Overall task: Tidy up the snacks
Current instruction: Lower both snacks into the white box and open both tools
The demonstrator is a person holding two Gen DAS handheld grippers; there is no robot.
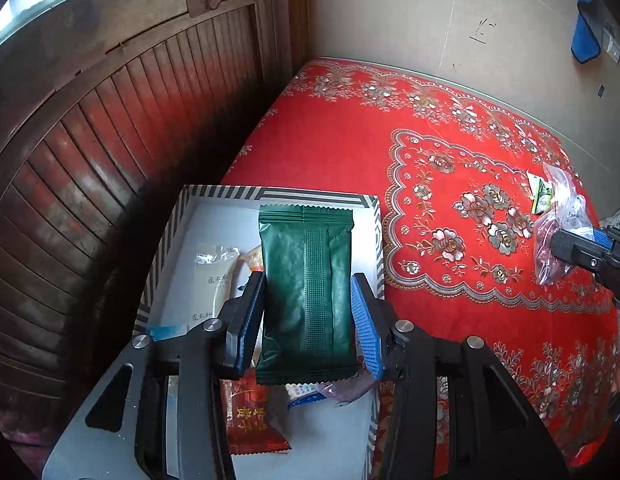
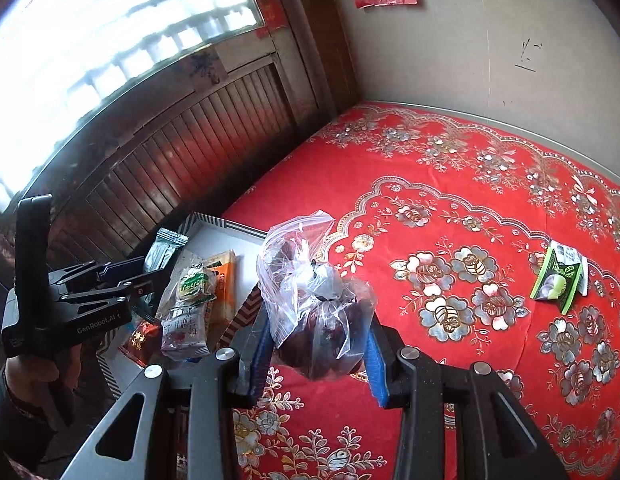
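Observation:
My left gripper [image 1: 308, 280] is shut on a dark green snack packet [image 1: 306, 292] and holds it above the striped white box [image 1: 278, 194]. The box holds several snack packets, among them a red one [image 1: 250, 416] and a white one [image 1: 214, 280]. My right gripper [image 2: 316, 320] is shut on a clear plastic bag of dark red snacks [image 2: 310, 292], held above the red floral cloth [image 2: 430, 184]. A small green and white packet [image 2: 558, 280] lies on the cloth to the right. The left gripper also shows in the right wrist view [image 2: 142, 276], over the box [image 2: 230, 226].
A dark wooden slatted panel [image 1: 110, 152] runs along the left of the table. A pale wall [image 1: 430, 20] stands behind it. A blue cloth [image 1: 586, 40] hangs at the far right. The right gripper with its bag shows in the left wrist view [image 1: 570, 248].

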